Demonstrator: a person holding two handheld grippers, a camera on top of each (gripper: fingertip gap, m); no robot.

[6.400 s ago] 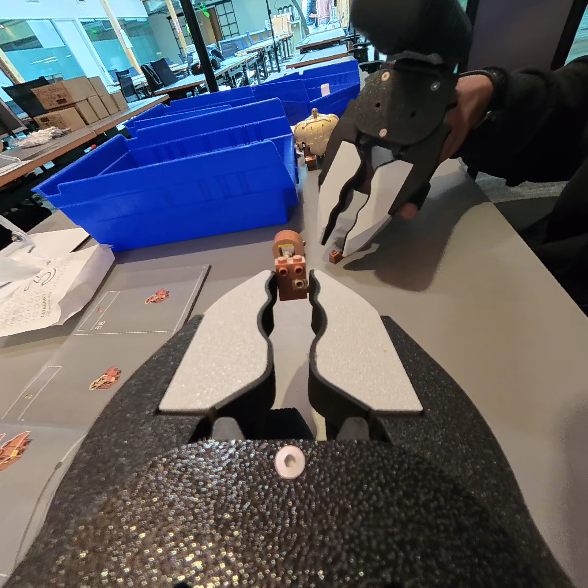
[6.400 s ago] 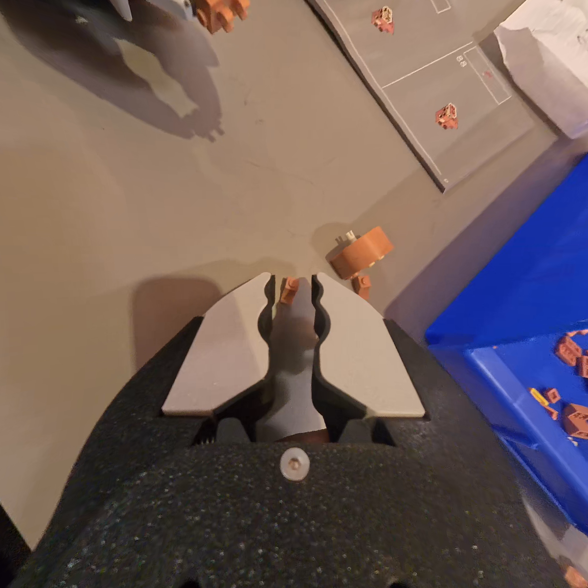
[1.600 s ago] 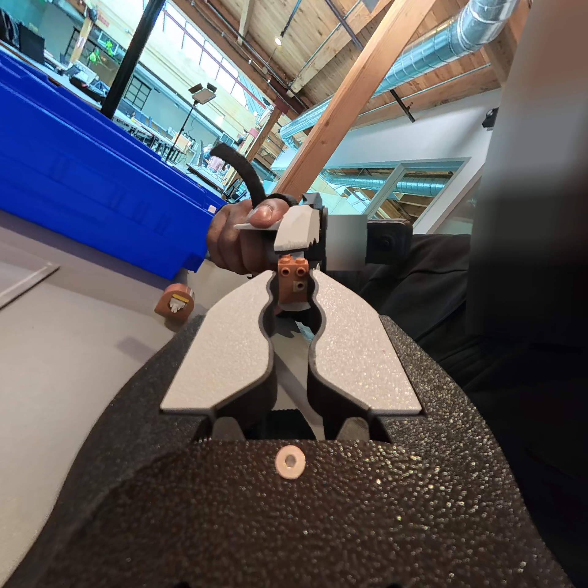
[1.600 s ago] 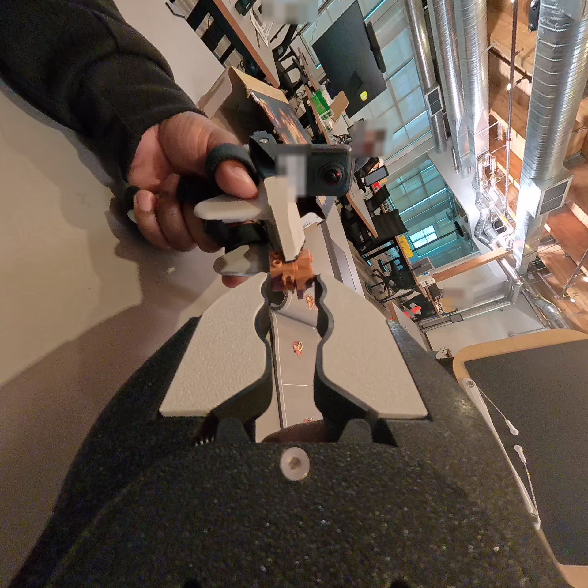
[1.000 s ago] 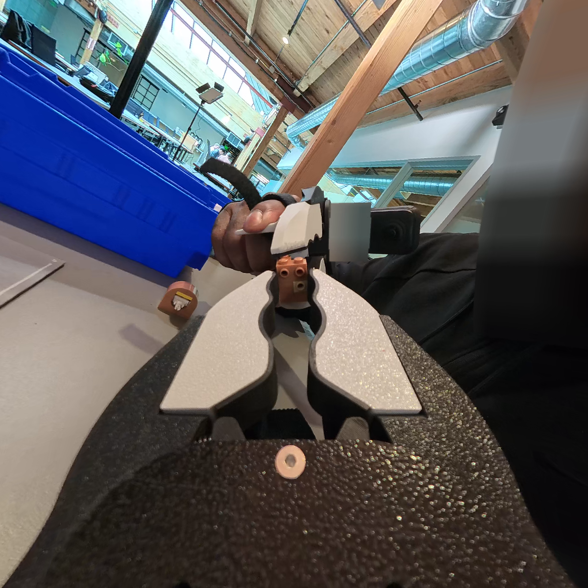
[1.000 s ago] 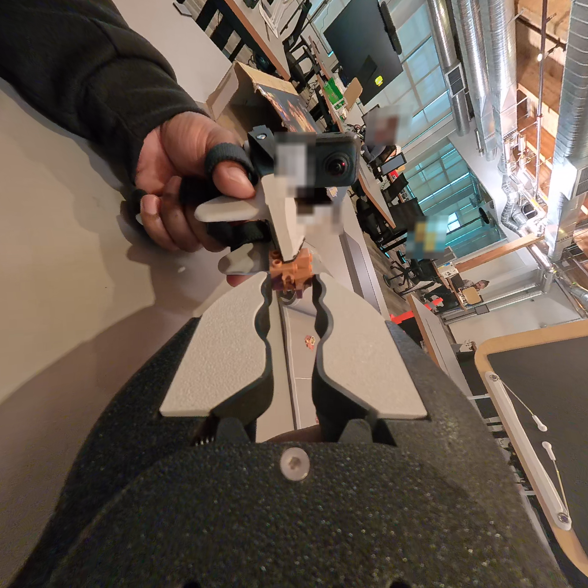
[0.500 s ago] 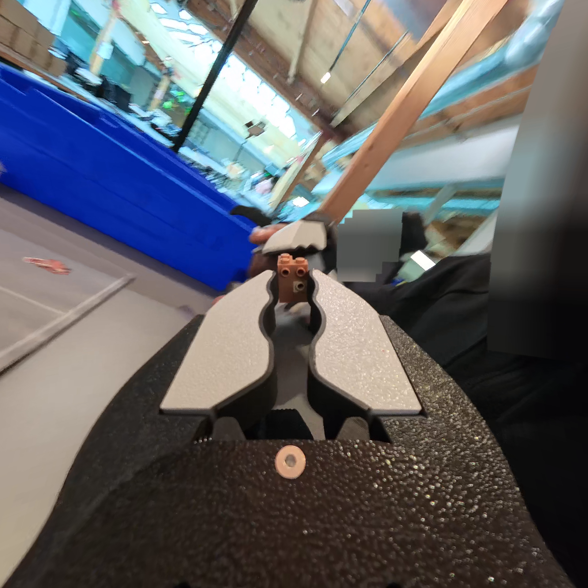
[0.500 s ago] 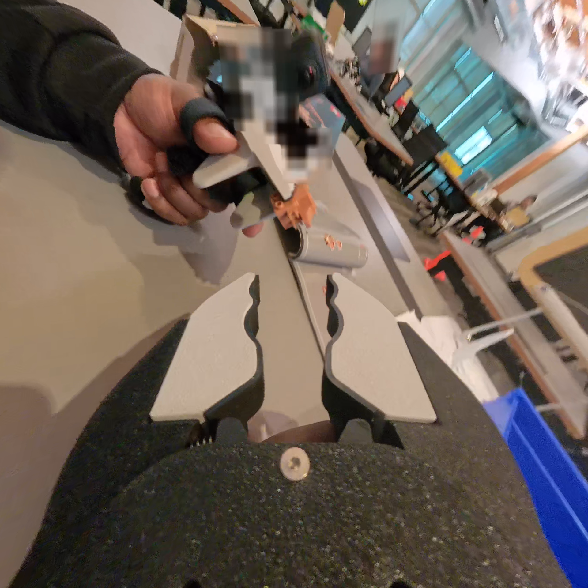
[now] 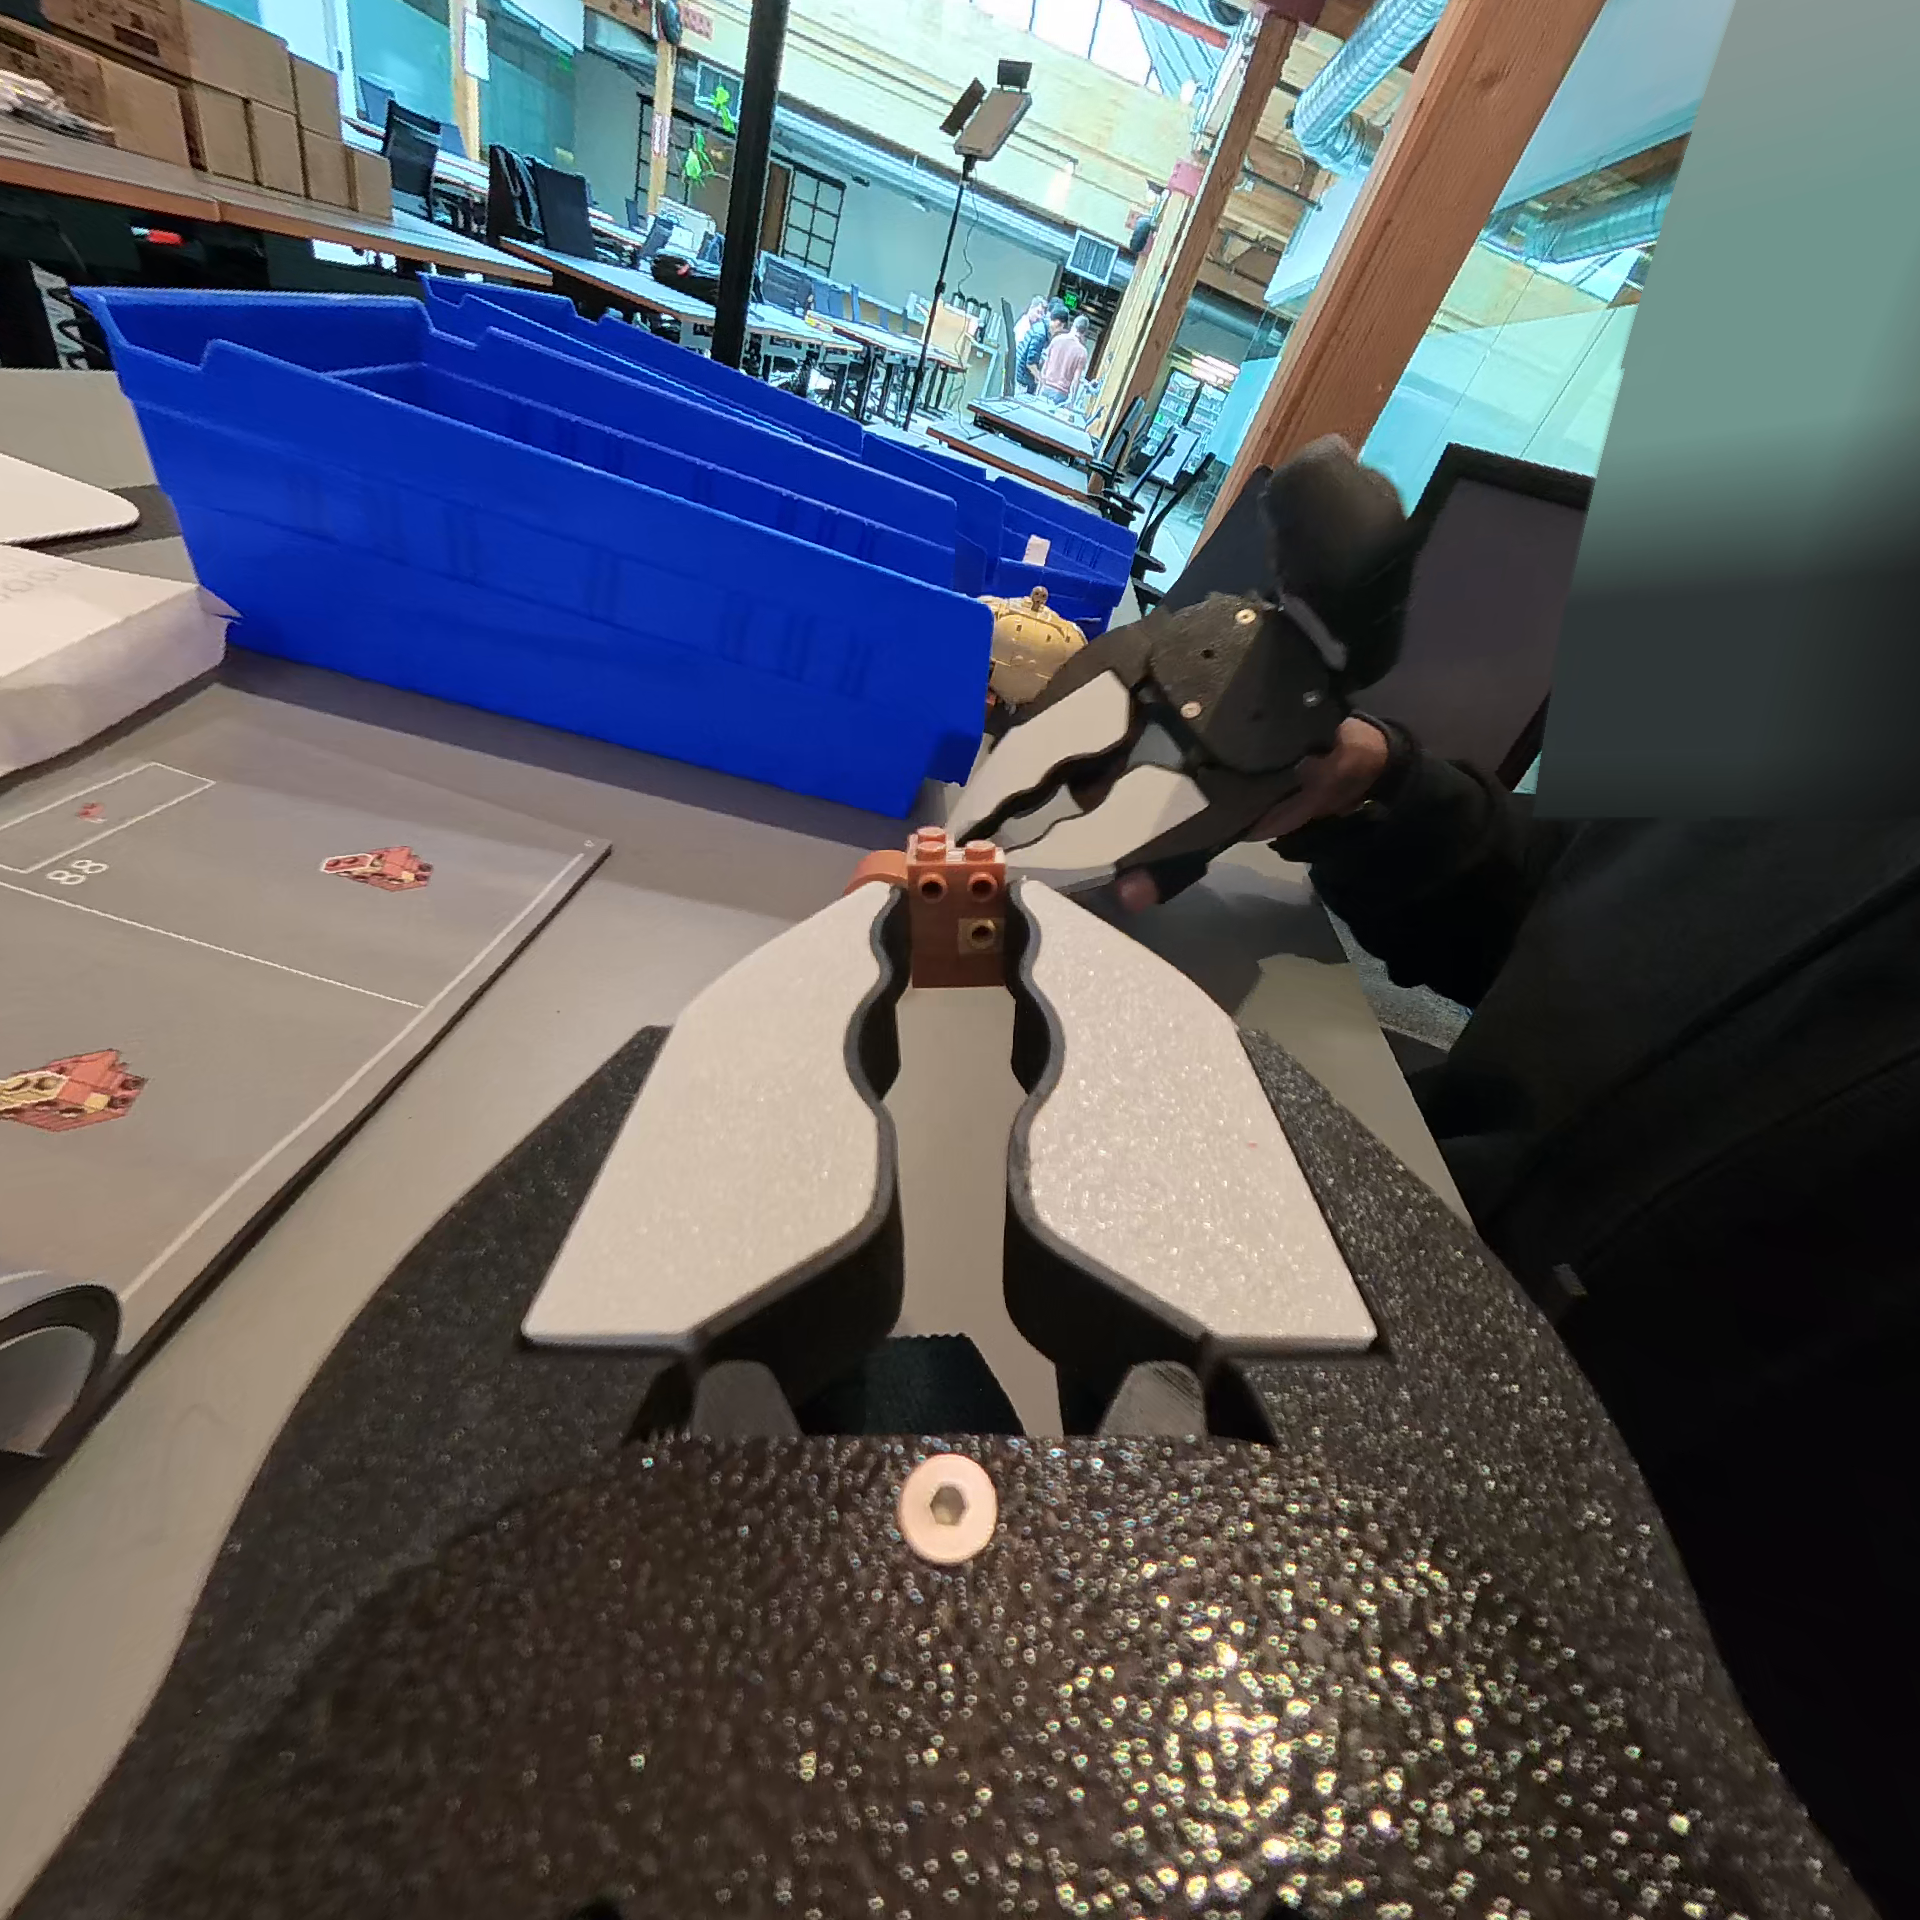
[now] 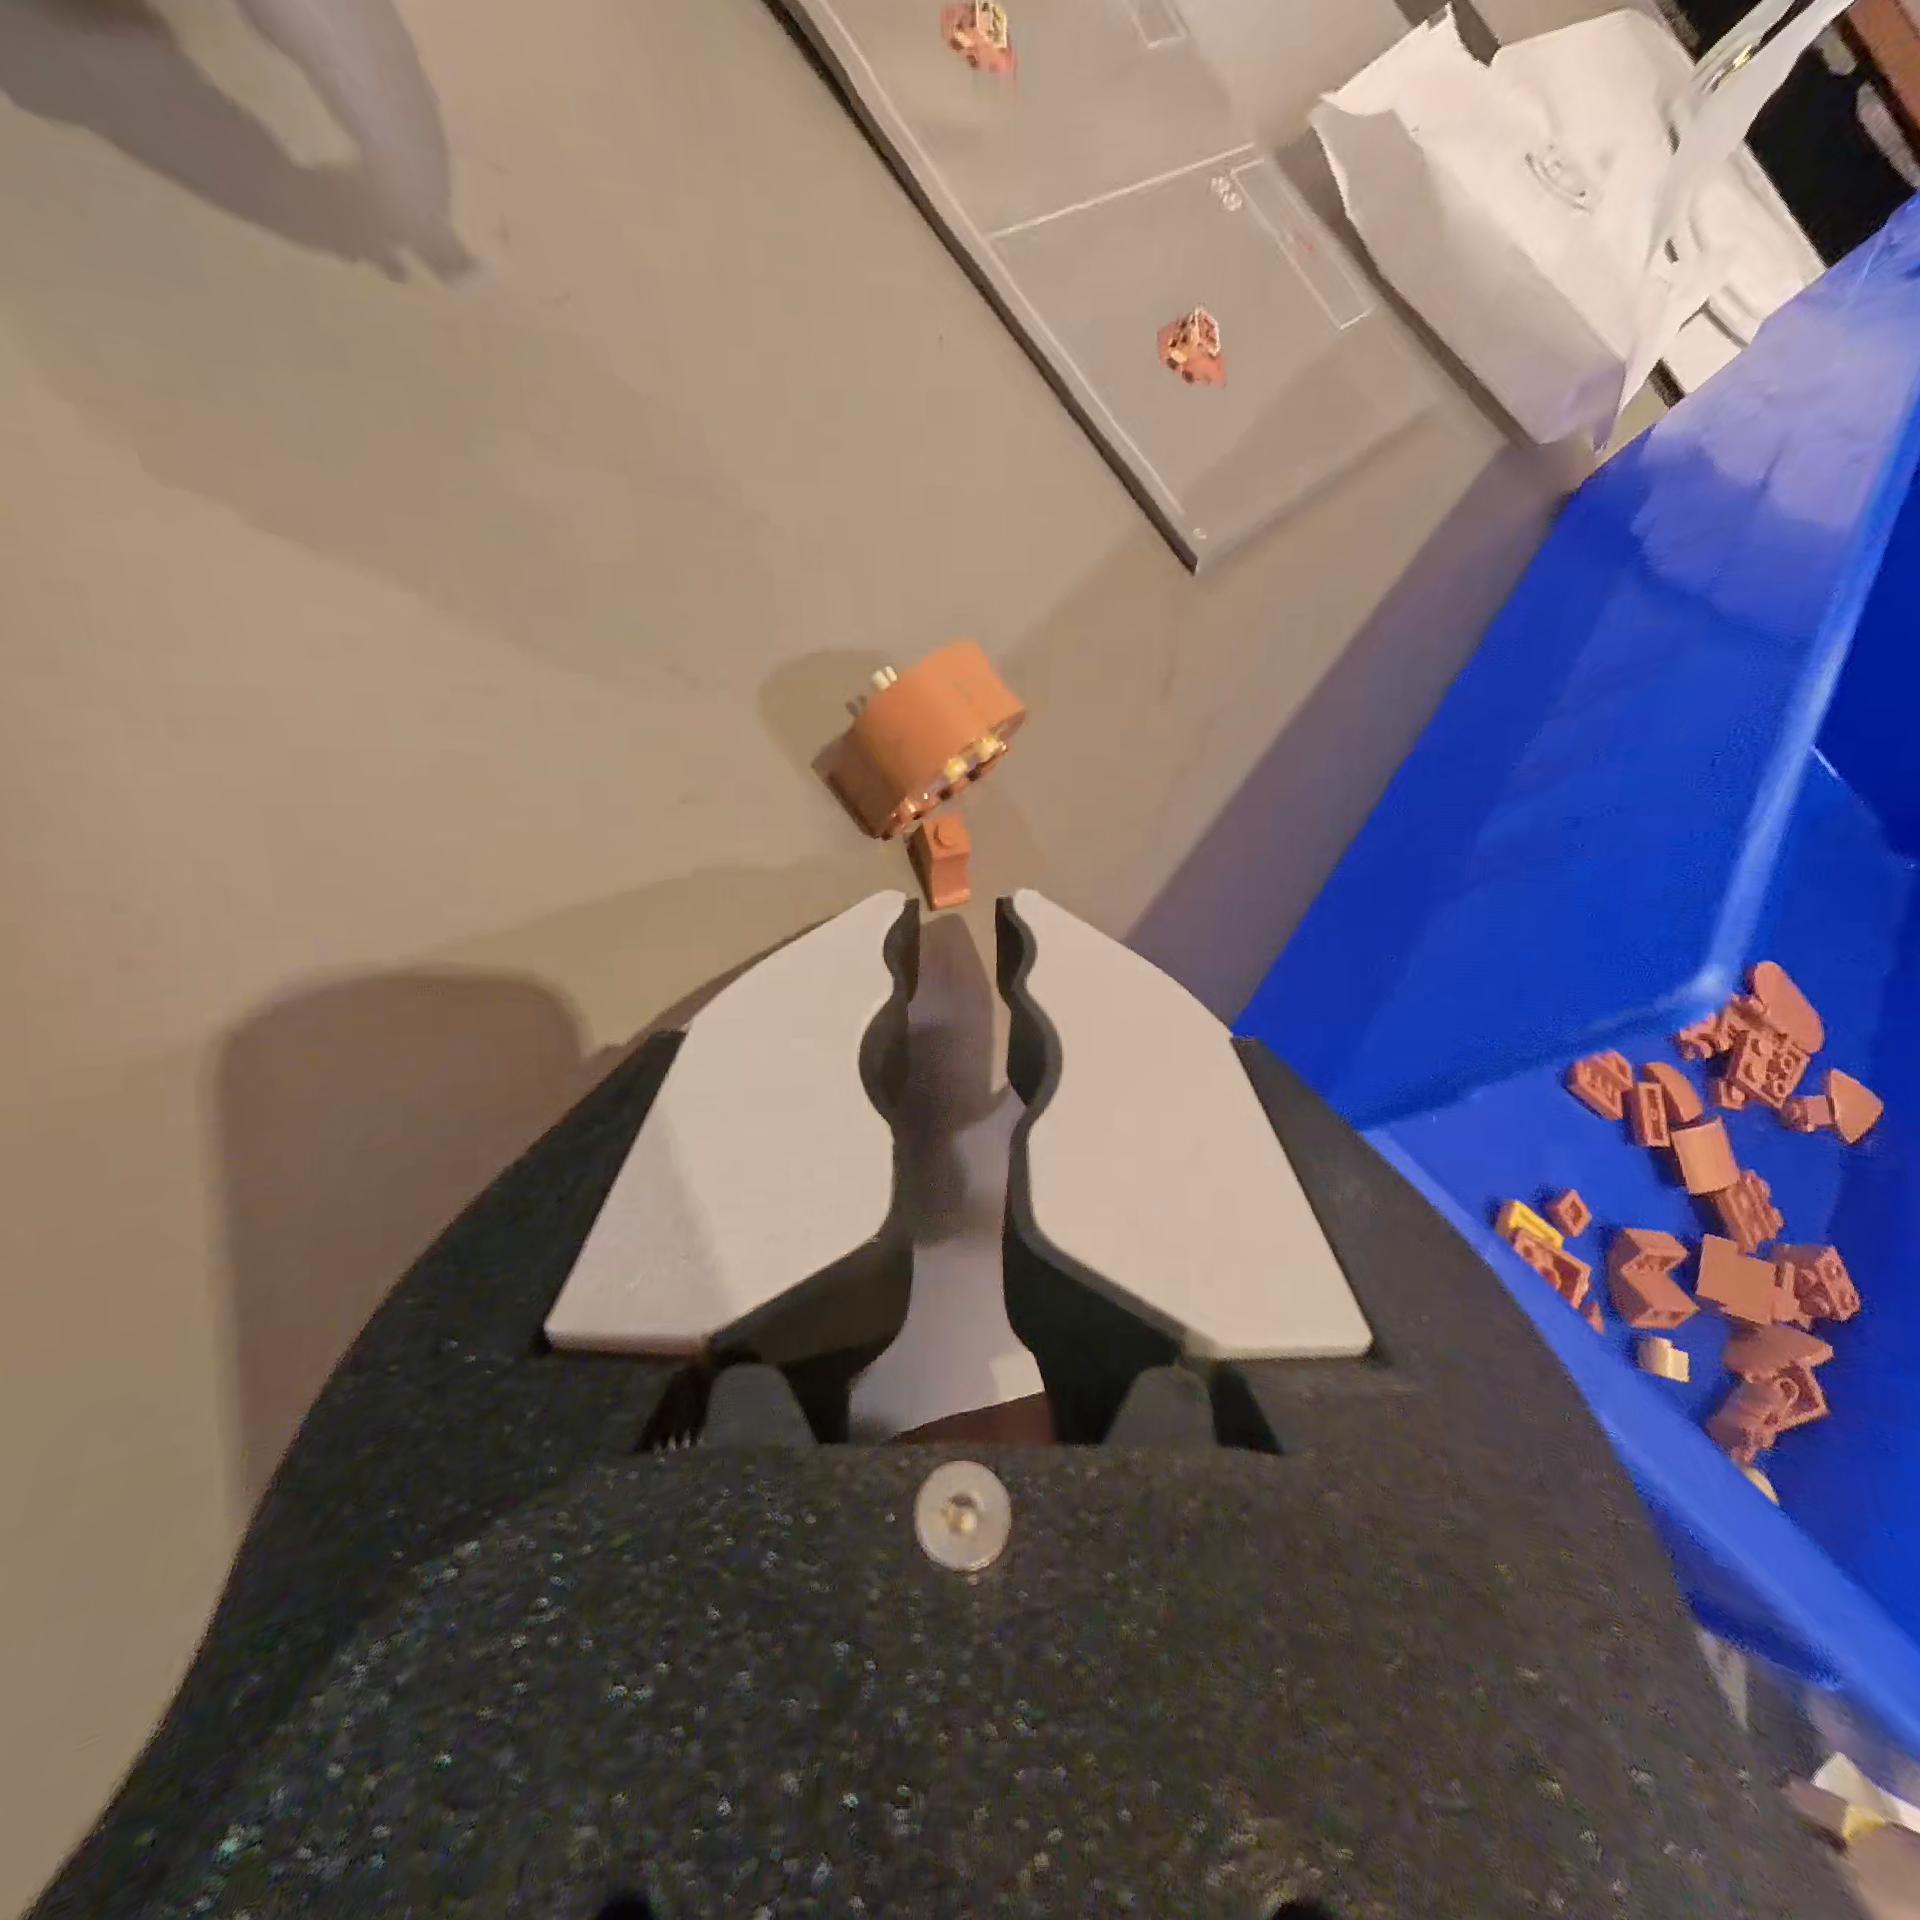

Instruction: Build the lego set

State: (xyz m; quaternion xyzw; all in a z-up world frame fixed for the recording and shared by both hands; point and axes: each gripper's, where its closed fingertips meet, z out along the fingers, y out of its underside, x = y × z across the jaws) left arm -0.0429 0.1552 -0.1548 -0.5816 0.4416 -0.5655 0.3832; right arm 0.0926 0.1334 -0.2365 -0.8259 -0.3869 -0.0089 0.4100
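My left gripper point(image 9: 956, 914) is shut on a brown brick block point(image 9: 951, 930) with studs on top and on its front face, and holds it above the grey table point(image 9: 727, 831). My right gripper point(image 10: 956, 909) is open and empty, low over the table. Its fingertips stand just short of a small brown brick point(image 10: 943, 873) that lies against a round brown brick piece point(image 10: 925, 738). The right gripper also shows in the left wrist view point(image 9: 1049, 821), pointing down at the table behind the held block, fingers a little apart. The round piece point(image 9: 873, 868) peeks out there.
Blue bins point(image 9: 582, 582) stand along the table's far side; one point(image 10: 1558, 831) beside my right gripper holds several loose brown bricks point(image 10: 1745, 1226). A grey printed mat point(image 9: 260, 935) lies at the left. A white paper bag point(image 10: 1558, 187) and a gold ornament point(image 9: 1034, 634) lie farther off. The tips of one gripper are about 15 centimeters away from the tips of the other.
My right gripper opened, left the block held by my left gripper, and swung down to the table by the small brown brick, fingers now closer together. My left gripper keeps its block.
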